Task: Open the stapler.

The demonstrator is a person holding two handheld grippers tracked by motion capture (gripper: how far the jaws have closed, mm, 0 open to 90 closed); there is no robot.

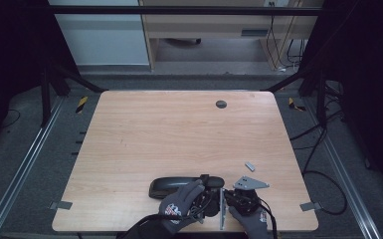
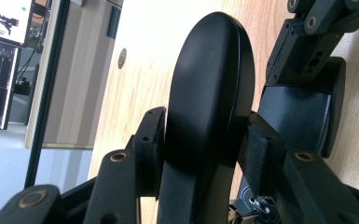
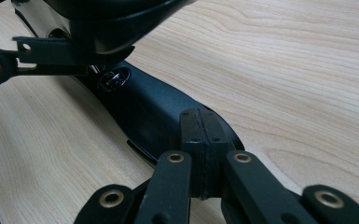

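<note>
Long black moulded-plastic case [image 1: 171,186] lay at the table's [image 1: 179,129] 6 o'clock edge, hinged lid swung up. Left gripper [image 2: 205,154] was clamped about half-wide across that lid, pads [image 2: 256,156] on both faces; right gripper [image 3: 199,140] sat at its 3 o'clock, jaws fully pinched together with nothing visible between them, tips against the case's lower shell. Small grey metal clip [image 1: 249,166] lay loose at 1 o'clock of the hands. My read: pin the base with the closed tips, swing the lid slowly about the hinge, no twisting.
</note>
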